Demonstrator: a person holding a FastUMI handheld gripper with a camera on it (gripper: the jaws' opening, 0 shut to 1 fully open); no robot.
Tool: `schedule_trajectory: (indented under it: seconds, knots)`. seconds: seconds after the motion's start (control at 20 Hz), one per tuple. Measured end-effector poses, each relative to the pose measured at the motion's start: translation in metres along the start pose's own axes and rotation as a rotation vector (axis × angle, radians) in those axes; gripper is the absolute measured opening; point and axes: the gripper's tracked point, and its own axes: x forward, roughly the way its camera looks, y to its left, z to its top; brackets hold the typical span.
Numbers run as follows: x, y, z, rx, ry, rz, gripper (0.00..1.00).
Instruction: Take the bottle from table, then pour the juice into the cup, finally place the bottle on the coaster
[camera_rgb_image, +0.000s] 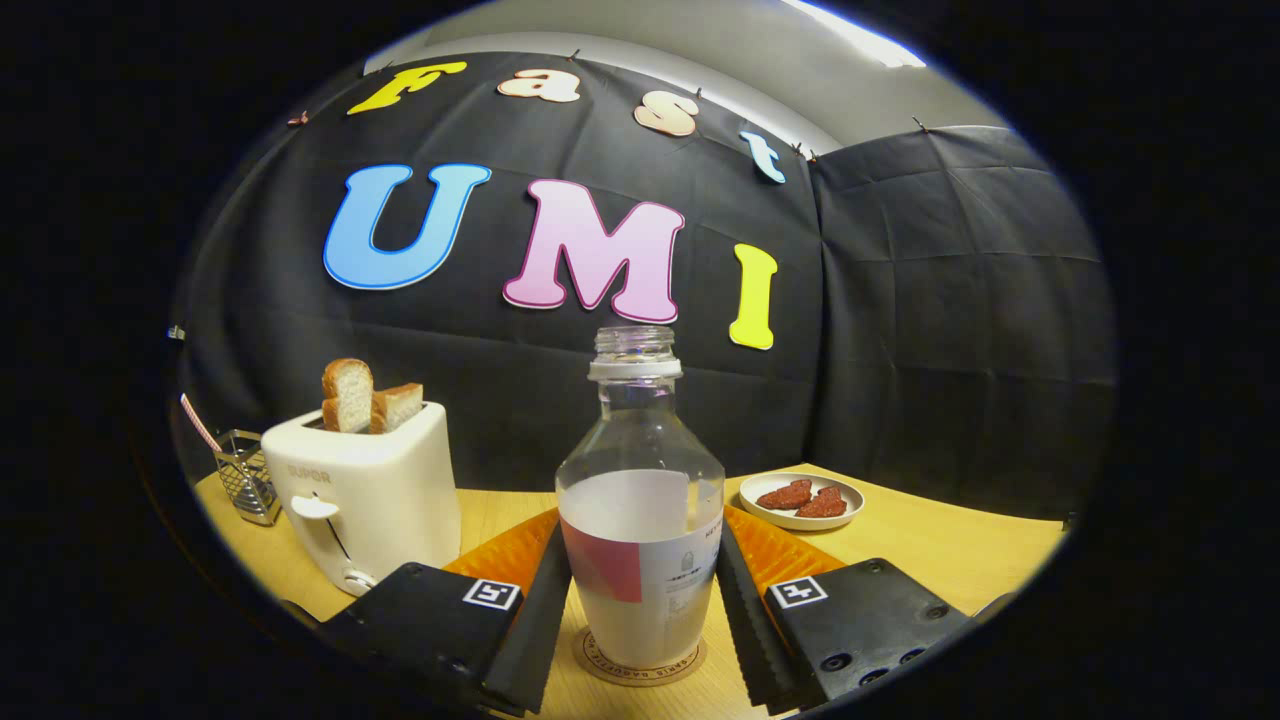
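Gripper view: the uncapped bottle (640, 500) stands upright on the coaster (640, 660) on the desk (930, 545), between the fingers (740, 590). Whether they press its sides or have parted cannot be told. Placement appears reached; judged remaining: release and withdrawal. A toaster (365, 495) stands beyond, to one side.

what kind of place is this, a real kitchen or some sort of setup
Likely a staged breakfast table in a recording booth, not a real kitchen: black cloth wall, a toaster with bread, a plate of snacks. The bottle stands on a coaster between the gripper fingers.
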Motion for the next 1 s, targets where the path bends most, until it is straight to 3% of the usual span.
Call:
schedule_trajectory:
  seconds: [0.75, 0.85, 0.9, 1.0]
  knots:
    - [0.011, -0.004, -0.036, 0.044, 0.061, -0.048, 0.77]
    - [0.009, -0.003, -0.049, 0.081, 0.116, -0.044, 0.83]
    - [0.007, -0.005, -0.045, 0.085, 0.104, -0.049, 0.97]
    - [-0.001, -0.007, -0.036, 0.066, 0.077, -0.060, 1.00]
